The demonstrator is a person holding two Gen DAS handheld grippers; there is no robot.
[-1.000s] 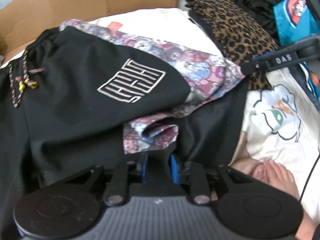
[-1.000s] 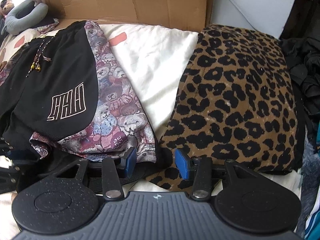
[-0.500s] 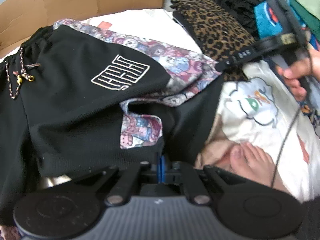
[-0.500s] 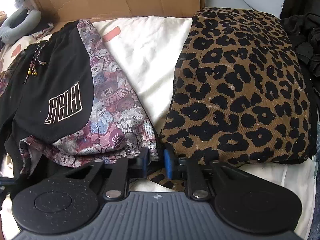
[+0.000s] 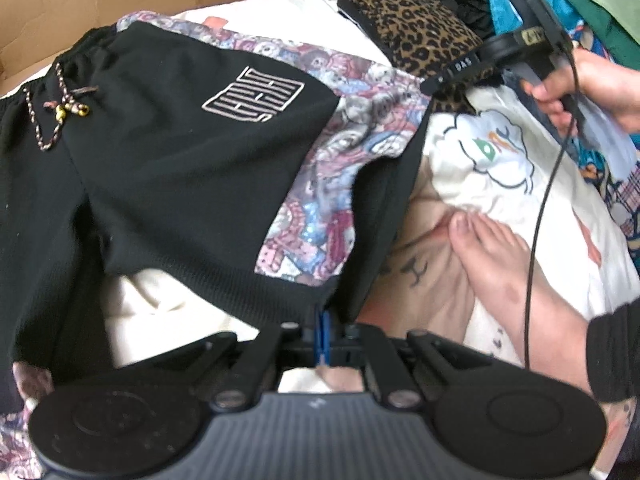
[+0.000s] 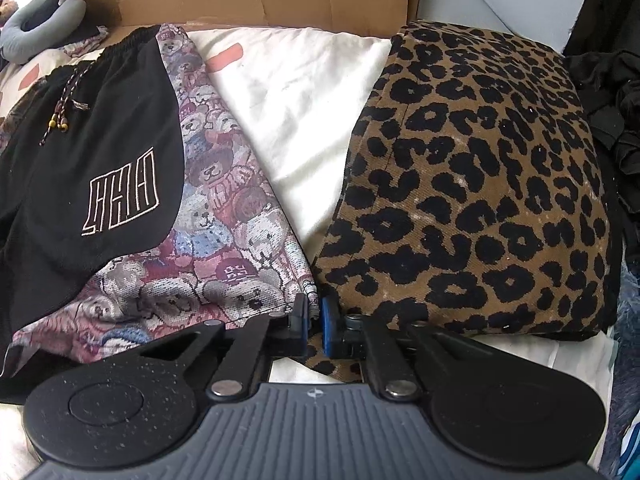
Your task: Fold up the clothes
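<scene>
My left gripper [image 5: 322, 334] is black, with blue pads on its fingers [image 5: 325, 332], silver pivot screws and two round discs on a ribbed grey body. My right gripper [image 6: 314, 318] is built the same; from the left wrist its side reads "DAS". A thin black cable [image 5: 538, 240] trails from it. My sleeve [image 5: 614, 350] is black knit.

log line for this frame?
task: fold | left gripper: shut on shorts hem | right gripper: shut on shorts corner | leopard garment: beside
</scene>
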